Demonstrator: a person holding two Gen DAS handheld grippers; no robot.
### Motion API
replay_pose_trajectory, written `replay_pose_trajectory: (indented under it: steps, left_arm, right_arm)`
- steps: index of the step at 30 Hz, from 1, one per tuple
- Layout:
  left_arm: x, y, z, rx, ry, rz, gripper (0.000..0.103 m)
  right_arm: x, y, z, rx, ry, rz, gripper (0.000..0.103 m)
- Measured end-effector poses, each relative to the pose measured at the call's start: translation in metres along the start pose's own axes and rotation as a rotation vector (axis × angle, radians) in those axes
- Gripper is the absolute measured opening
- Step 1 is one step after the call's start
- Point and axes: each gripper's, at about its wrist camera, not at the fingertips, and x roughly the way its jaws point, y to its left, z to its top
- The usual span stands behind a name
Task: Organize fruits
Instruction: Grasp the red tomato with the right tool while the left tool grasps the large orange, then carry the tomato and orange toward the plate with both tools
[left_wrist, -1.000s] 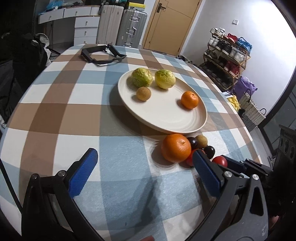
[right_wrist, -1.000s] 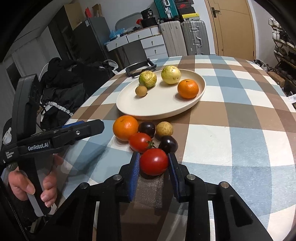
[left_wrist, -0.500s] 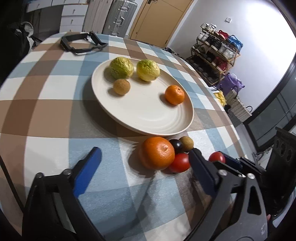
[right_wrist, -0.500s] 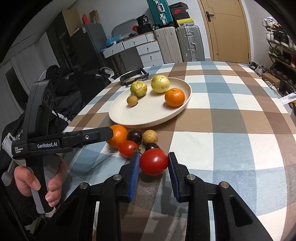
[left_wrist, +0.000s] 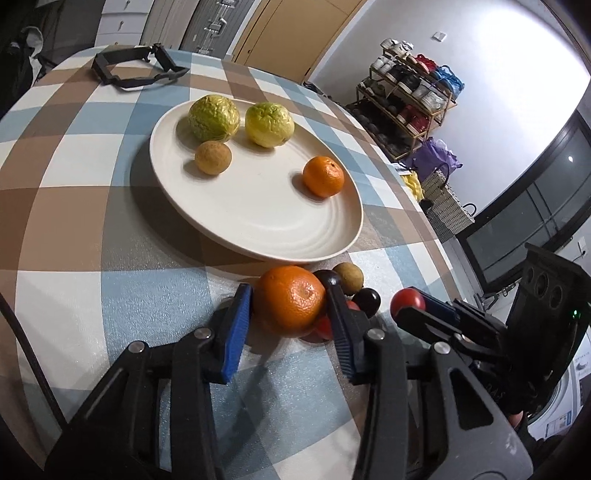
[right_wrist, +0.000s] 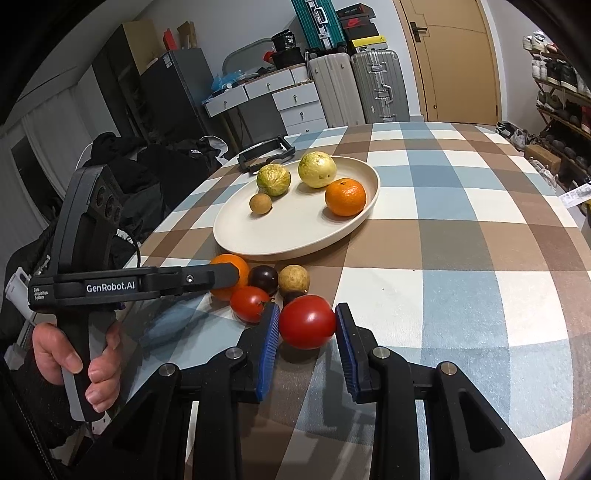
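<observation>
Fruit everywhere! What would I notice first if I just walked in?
Probably the big orange on the checked tablecloth, squeezed between the left gripper's blue fingers, which have just been closing. Right beside it, the right gripper holds a shiny red tomato. Behind them, a white plate carries four more fruits.

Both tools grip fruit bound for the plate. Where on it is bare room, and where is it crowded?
The plate's near half is bare, from the brown fruit and small orange to the near rim. The far edge is crowded by two green fruits. Off the plate, the pile beside the big orange is tight.
</observation>
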Motion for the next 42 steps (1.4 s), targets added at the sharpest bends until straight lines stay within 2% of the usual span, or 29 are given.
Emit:
replay_pose_trajectory:
  steps: [10, 19, 26, 33, 42]
  left_arm:
    - [-0.027, 0.007, 0.004, -0.01, -0.053, -0.02, 0.038]
    - [-0.043, 0.0, 0.046, 0.052, -0.13, -0.004, 0.038]
    - [-0.022, -0.013, 0.081, 0.092, -0.151, 0.027, 0.038]
    - [0.017, -0.022, 0.104, 0.12, -0.108, 0.044, 0.038]
    - [0.053, -0.016, 0.118, 0.127, -0.054, 0.045, 0.038]
  right_arm:
    - [0.001, 0.001, 0.011, -0.017, -0.011, -0.01, 0.031]
    - [-0.001, -0.01, 0.054, -0.002, -0.065, 0.018, 0.031]
    - [0.007, -0.018, 0.108, -0.007, -0.113, 0.043, 0.031]
    - [0.033, -0.037, 0.154, 0.025, -0.1, 0.064, 0.031]
    - [0.082, -0.055, 0.173, 0.046, -0.03, 0.074, 0.031]
